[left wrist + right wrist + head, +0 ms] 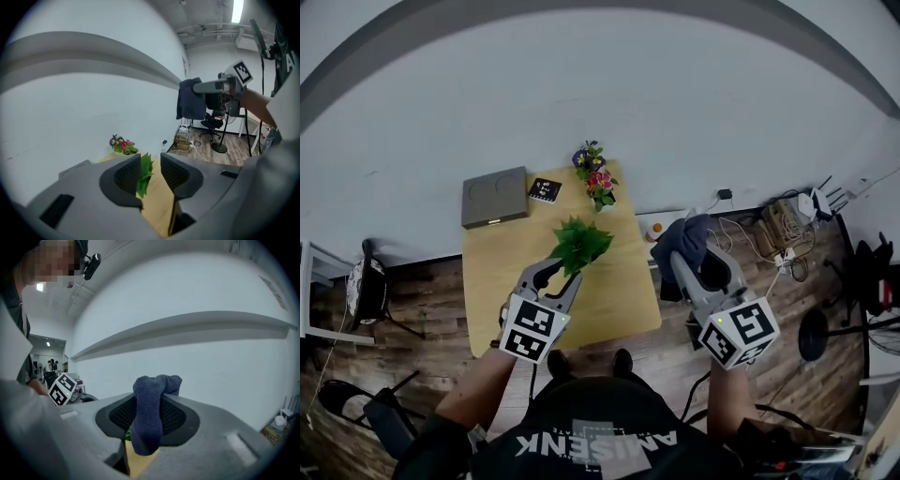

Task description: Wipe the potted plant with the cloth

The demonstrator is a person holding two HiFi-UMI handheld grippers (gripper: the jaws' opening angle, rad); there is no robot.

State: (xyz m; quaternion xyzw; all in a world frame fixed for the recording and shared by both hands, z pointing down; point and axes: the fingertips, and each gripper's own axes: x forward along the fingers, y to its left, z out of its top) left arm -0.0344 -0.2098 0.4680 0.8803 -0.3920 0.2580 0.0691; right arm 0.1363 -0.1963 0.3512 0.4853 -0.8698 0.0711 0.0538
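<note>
The green potted plant (579, 242) stands in the middle of the wooden table (623, 291). My left gripper (560, 272) is at the plant's near side with its jaws open. In the left gripper view (151, 171) green leaves (143, 177) show through the gap and the pads do not press on them. My right gripper (692, 258) is off the table's right edge, shut on a dark blue cloth (684, 236). In the right gripper view (149, 417) the cloth (151, 390) is bunched between the pads and hangs down in front of them.
A small pot of colourful flowers (596, 178) stands at the table's far edge by the white wall. A grey box (494, 196) and a small black card (545, 188) lie at the far left. Cables and boxes (783, 230) crowd the floor to the right.
</note>
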